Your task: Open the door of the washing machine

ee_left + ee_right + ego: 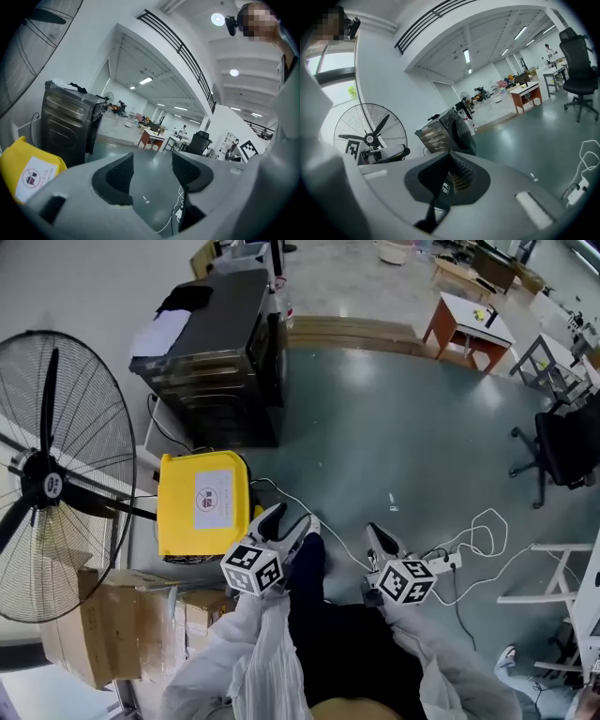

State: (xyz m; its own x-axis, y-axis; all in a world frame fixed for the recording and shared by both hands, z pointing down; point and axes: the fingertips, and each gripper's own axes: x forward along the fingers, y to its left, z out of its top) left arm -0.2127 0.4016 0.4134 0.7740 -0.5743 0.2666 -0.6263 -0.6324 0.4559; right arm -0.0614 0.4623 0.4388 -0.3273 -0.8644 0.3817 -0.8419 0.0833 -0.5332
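Washing machine: a dark box that stands on the green floor by the wall, well apart from both claws, its front turned toward the person's right.

The left claw is held low, just ahead of the person's body, with its jaws spread. The left gripper view shows only bare floor between the pads. The right claw hangs near it on the right. Its jaws are pressed together with nothing caught between them, as the right gripper view shows. Both claws point toward the open floor, and neither touches anything.

Just left of the left claw sits a yellow box with a white label on its lid. A white cable runs across the floor between the two claws to a power strip beside the right claw.

Further left stands a large wire-caged fan, with cardboard boxes near its foot. The washing machine is beyond the yellow box. A black cloth and a white sheet lie on its top. Its round dark door sits on the front face and looks closed.

Across the floor to the right are a black office chair and, further off, a white-topped table with red legs.
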